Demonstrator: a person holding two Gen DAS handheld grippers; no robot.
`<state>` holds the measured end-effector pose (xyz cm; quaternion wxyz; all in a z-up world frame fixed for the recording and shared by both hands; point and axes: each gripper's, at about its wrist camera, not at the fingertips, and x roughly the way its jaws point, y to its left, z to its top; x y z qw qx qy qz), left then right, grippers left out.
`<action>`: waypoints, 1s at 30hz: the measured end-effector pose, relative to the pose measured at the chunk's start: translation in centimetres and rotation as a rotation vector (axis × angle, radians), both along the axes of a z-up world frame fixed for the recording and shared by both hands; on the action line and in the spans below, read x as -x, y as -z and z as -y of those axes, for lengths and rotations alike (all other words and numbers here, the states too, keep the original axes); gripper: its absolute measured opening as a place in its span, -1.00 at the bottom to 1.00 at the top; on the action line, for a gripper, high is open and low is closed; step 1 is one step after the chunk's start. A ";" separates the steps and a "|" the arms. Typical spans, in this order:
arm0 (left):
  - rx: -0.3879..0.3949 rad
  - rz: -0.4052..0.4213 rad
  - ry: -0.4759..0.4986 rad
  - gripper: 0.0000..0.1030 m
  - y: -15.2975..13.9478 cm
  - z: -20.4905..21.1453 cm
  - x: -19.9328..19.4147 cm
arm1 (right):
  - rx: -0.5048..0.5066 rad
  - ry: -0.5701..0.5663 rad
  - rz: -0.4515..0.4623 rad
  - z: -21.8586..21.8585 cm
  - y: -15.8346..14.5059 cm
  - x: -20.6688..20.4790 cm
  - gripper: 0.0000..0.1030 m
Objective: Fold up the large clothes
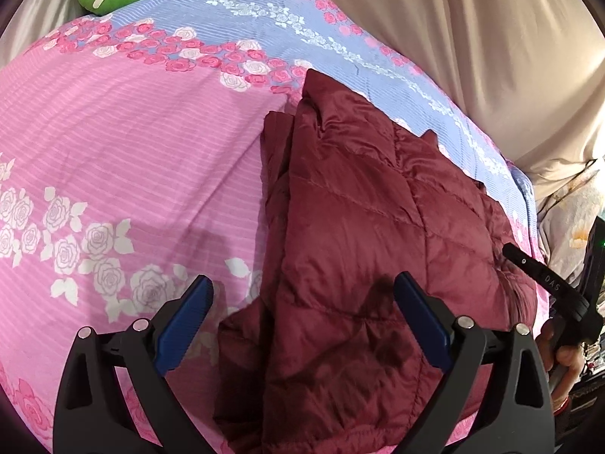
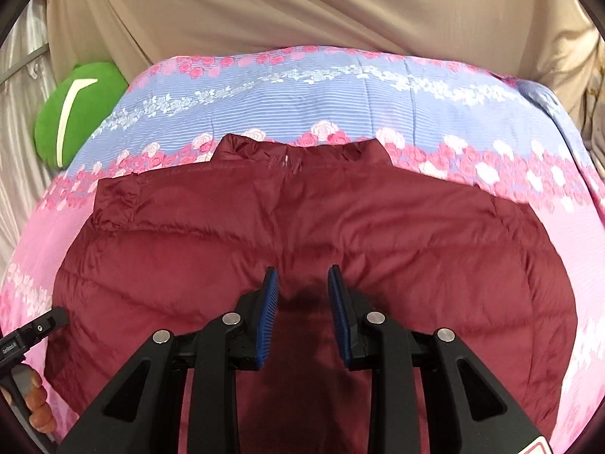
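inspecting l to r. green cushion (image 2: 81, 108) sits at far left off the bed edge, well apart from the work. left tongs (image 1: 302, 302) spread wide, released, nothing between the pads; they hover over the near left edge of the maroon puffer jacket (image 2: 302, 234), one pad above the bedspread (image 1: 132, 159), the other above the quilting. jacket lies on the bed, on the pink/blue floral bedspread, collar (image 2: 298, 151) pointing away toward the beige curtain (image 2: 302, 11). in the left wrist view a layered fold shows along the jacket's left side, so sleeves appear tucked in already; cannot tell for the right side. right tongs (image 2: 302, 291) also released, narrower gap, poised over the jacket's centre w/o gripping.

judgement: step in hand is approx mid-fold, body narrowed, lengthwise fold not yet done. next move calls for both tongs to clamp the near hem at l and r corners, thru all layers, then lift evenly toward the collar. risk: slippery puffy fabric may slide or spring open.
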<state>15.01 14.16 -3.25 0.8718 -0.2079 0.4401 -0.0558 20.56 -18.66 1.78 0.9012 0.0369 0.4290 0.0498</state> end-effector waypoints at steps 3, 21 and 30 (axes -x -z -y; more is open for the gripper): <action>0.003 0.002 0.002 0.84 0.1 0.0 -0.6 | 0.000 -0.015 -0.065 -0.4 2.0 -1.7 -0.50; 0.009 0.082 0.141 -0.79 -3.3 3.8 -1.2 | -0.029 -0.005 0.036 1.7 -0.3 -0.7 -0.54; 0.008 0.176 0.163 -0.84 -6.7 4.9 1.4 | -0.244 -0.131 -0.161 1.4 3.3 -6.9 -0.89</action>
